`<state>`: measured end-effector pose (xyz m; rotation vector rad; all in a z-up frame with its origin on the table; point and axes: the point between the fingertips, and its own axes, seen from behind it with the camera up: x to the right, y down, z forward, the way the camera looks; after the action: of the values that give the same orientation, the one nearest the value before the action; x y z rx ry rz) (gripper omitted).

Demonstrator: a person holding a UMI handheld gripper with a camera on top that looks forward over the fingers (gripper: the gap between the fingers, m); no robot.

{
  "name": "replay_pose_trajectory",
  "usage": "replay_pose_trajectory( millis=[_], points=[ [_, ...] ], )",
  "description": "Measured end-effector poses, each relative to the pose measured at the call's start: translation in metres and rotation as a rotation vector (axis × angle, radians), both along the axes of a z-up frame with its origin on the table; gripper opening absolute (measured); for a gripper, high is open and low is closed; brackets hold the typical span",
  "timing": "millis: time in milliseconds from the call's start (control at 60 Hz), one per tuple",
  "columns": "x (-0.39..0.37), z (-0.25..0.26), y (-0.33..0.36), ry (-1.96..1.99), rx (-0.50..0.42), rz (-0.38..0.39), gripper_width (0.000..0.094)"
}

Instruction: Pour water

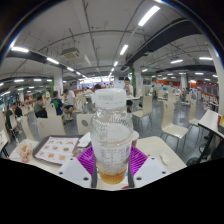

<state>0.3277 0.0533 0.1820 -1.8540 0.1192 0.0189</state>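
A clear plastic bottle [111,135] with a white cap and a little amber liquid at its bottom stands upright between my fingers. The purple pads [87,158] press on both its sides, so my gripper [112,160] is shut on it. The bottle is held above a white table [150,168]. A clear cup or glass [26,151] stands on the table to the left, beyond the fingers.
A tray [55,150] with pale round items lies on the table left of the bottle. A white object [165,158] lies to the right. Beyond are canteen tables, chairs [178,128] and several people [57,105] under ceiling lights.
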Motion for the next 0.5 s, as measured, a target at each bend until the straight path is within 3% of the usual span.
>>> replay_pose_trajectory(
  millis=[100, 133, 367, 500],
  points=[
    [0.015, -0.038, -0.014, -0.04, -0.06, -0.031, 0.0407],
    [0.04, -0.075, 0.004, -0.05, -0.071, -0.038, 0.0408],
    [0.047, -0.127, -0.032, -0.049, -0.161, -0.044, 0.0418],
    [0.045, -0.127, -0.035, -0.052, -0.113, -0.062, 0.0463]
  ],
)
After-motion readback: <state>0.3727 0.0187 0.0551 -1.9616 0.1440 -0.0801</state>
